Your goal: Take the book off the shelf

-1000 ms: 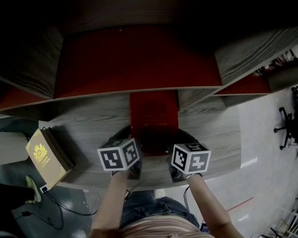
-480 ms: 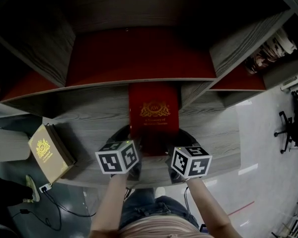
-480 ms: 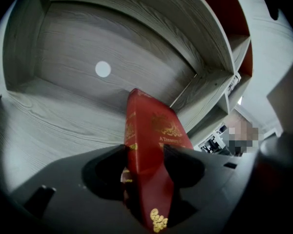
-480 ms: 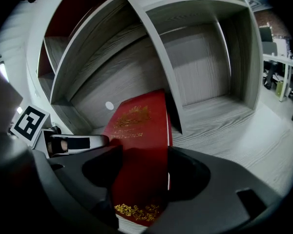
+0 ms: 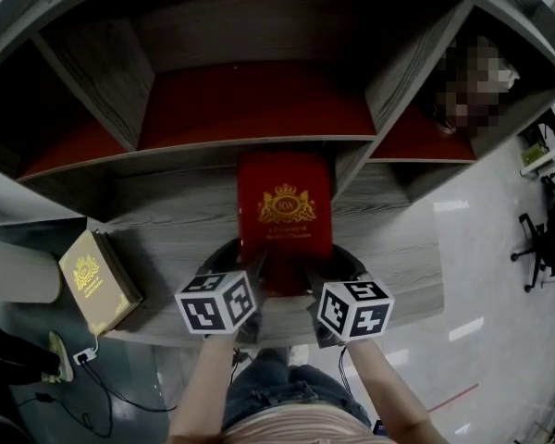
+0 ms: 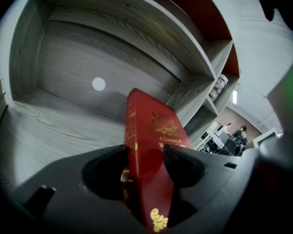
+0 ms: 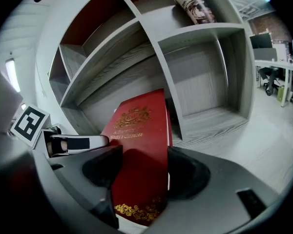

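A red book (image 5: 285,213) with a gold crest is held in front of the grey wooden shelf unit (image 5: 259,26), its cover facing up toward me. My left gripper (image 5: 252,294) is shut on its near left corner, and in the left gripper view the red book (image 6: 147,150) sits clamped between the dark jaws of the left gripper (image 6: 144,165). My right gripper (image 5: 313,294) is shut on the near right corner; in the right gripper view the book (image 7: 139,160) fills the gap of the right gripper (image 7: 139,172).
A beige book (image 5: 97,280) with a gold crest lies on the wooden surface (image 5: 166,225) at the left. Red back panels (image 5: 250,100) line the shelf compartments. A printed cylinder (image 7: 194,4) lies in an upper right compartment. Office chairs (image 5: 541,248) stand on the floor at right.
The red book has come further out of the shelf toward me, so more of its cover and gold crest shows. Both grippers stay shut on it.
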The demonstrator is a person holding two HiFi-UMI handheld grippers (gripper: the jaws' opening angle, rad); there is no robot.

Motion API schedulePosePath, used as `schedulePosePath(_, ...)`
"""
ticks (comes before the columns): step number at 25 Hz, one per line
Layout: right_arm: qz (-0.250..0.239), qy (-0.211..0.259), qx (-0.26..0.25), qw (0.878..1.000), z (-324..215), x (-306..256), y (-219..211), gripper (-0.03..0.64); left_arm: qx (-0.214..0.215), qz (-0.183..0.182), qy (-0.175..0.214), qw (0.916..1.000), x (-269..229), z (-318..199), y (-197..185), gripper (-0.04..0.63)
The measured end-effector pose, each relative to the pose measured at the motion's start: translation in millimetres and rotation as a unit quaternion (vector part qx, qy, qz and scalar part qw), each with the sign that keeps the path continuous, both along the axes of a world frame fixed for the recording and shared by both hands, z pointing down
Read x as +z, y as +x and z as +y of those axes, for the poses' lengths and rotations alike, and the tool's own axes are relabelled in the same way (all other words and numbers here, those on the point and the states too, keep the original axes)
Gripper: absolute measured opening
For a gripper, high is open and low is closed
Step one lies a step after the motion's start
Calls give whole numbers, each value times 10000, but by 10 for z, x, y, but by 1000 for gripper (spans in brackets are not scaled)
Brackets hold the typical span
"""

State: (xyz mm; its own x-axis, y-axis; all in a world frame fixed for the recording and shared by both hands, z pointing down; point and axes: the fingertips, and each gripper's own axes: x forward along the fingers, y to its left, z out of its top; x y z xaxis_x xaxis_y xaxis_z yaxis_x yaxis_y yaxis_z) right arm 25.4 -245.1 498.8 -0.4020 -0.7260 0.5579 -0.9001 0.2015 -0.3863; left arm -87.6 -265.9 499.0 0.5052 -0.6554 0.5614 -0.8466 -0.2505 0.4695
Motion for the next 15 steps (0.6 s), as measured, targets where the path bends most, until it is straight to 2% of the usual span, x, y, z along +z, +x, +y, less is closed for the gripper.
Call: schedulePosePath(15,-50,386,6,9992,432,-281,135,282,-37,-79,424,9991,-308,434,126,238)
